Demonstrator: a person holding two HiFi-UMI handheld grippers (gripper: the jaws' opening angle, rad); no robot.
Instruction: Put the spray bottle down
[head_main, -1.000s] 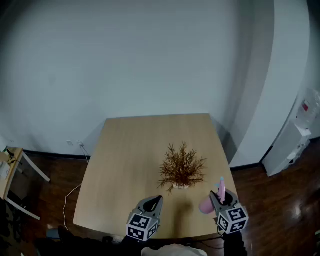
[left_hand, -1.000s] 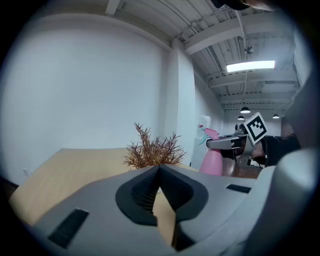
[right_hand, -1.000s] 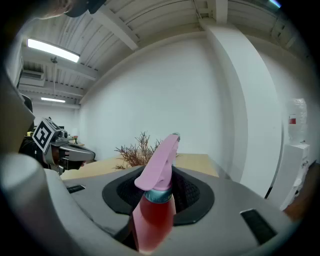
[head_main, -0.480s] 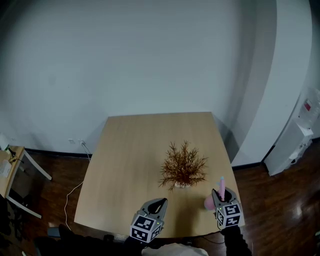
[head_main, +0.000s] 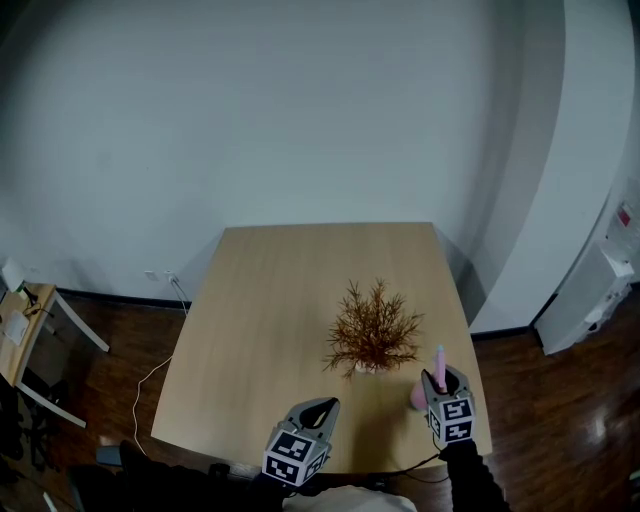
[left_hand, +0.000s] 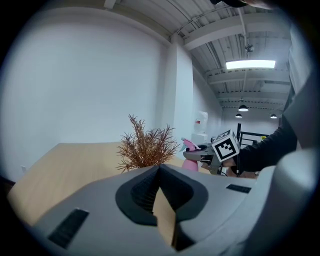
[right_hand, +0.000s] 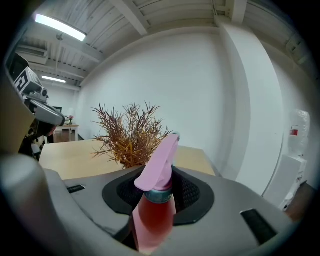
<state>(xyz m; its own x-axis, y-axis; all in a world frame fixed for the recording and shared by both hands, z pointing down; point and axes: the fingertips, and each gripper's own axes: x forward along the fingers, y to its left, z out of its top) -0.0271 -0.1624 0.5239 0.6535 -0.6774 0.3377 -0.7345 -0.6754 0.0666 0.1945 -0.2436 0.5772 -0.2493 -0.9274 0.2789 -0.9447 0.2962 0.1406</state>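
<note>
A pink spray bottle (right_hand: 154, 202) with a pink trigger head stands upright between the jaws of my right gripper (right_hand: 159, 187), which is shut on its neck. In the head view the spray bottle (head_main: 420, 396) and right gripper (head_main: 443, 381) are over the wooden table (head_main: 270, 300) near its front right corner, just right of a dried brown plant (head_main: 373, 330). Whether the bottle's base touches the table is hidden. My left gripper (head_main: 320, 405) hovers at the front edge, left of the plant, shut and holding nothing. The left gripper view shows the spray bottle (left_hand: 190, 163) beside the plant (left_hand: 146, 146).
A white wall stands behind the table. A white water dispenser (head_main: 598, 290) is at the far right. A small wooden stand (head_main: 28, 335) and a white cable (head_main: 150, 375) are on the dark floor to the left. The table's left and far parts are bare.
My right gripper has come down with the spray bottle, settling lower near the table's front right corner. The left gripper has barely moved.
</note>
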